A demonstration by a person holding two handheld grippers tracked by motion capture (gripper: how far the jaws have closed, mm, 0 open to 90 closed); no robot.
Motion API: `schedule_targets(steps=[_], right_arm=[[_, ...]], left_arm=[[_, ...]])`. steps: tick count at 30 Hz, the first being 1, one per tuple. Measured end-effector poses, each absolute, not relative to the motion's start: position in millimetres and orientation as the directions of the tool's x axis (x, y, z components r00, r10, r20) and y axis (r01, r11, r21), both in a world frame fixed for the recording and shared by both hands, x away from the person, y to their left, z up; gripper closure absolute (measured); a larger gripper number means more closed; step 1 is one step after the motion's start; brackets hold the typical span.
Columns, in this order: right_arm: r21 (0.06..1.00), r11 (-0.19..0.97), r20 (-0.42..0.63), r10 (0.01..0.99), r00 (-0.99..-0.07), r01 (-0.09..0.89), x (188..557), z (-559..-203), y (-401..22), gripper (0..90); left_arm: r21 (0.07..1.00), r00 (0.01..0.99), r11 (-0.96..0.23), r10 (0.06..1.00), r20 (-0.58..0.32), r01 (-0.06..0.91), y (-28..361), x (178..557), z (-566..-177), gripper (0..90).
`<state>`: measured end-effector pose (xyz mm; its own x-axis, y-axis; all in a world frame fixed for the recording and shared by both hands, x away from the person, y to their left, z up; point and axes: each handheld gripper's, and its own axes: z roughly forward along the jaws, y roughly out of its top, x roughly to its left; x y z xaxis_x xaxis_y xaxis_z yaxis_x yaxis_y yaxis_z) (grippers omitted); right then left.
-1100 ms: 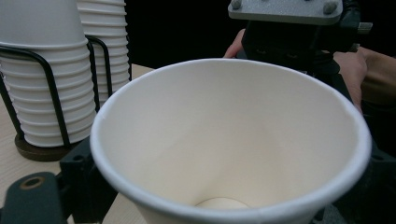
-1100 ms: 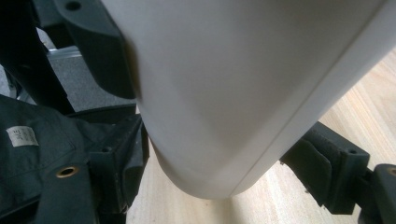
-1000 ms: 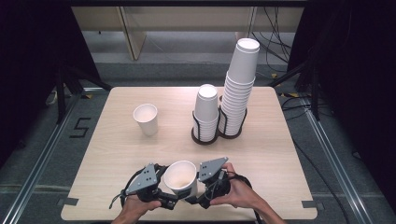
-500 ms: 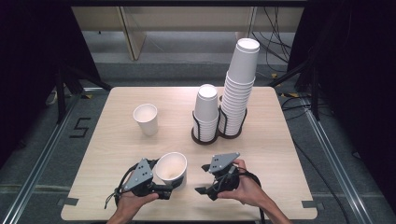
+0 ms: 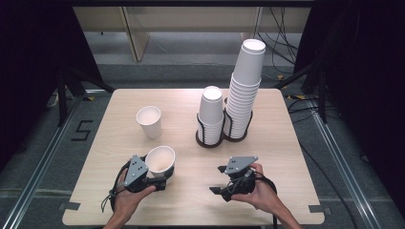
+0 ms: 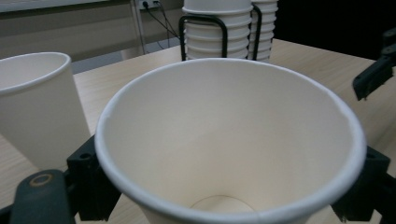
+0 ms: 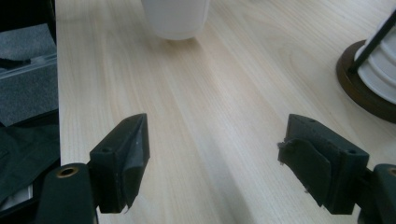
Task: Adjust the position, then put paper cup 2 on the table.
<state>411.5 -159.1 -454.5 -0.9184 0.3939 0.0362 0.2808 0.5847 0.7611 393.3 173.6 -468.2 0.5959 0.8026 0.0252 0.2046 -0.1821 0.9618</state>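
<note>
Cup (image 5: 160, 161) placement looks like the step in hand. From the high view, the left gripper (image 5: 157, 181) grasps this paper cup from its near side, mouth up, low over the front left of the table (image 5: 286, 148). A second cup (image 5: 149, 122) stands upright behind it, near but apart. Further back, right of centre, two stacks (image 5: 239, 90) of cups sit in a dark rack (image 5: 210, 138), the right one much taller. The right gripper (image 5: 222, 183) hovers over the front of the table, well apart from the cup, holding nothing.

In the left gripper view, the cup (image 6: 224, 140) sits between the two jaws, which press against its wall on either side. The second cup (image 6: 39, 107) shows just beside it on the left, the rack (image 6: 205, 28) behind. Whether the held cup's base touches the wood cannot be told.

In the right gripper view, the jaws stand wide apart over bare table (image 7: 210, 107); a cup's base (image 7: 175, 18) shows far ahead and the rack's base (image 7: 362, 88) at the right edge.

My judgement: the next move calls for lowering the cup flat onto the table beside the second one, keeping a gap, then releasing without tipping the light cup.
</note>
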Motion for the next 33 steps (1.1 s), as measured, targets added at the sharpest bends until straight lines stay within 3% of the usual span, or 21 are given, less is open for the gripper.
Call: schedule_targets(steps=[33], right_arm=[[0.749, 0.585, 0.030, 0.439, -0.898, 0.311, 412, -463, -176, 21.5]], left_arm=[[0.958, 0.461, -0.159, 0.887, 0.031, 0.240, 201, 417, -474, 13.8]])
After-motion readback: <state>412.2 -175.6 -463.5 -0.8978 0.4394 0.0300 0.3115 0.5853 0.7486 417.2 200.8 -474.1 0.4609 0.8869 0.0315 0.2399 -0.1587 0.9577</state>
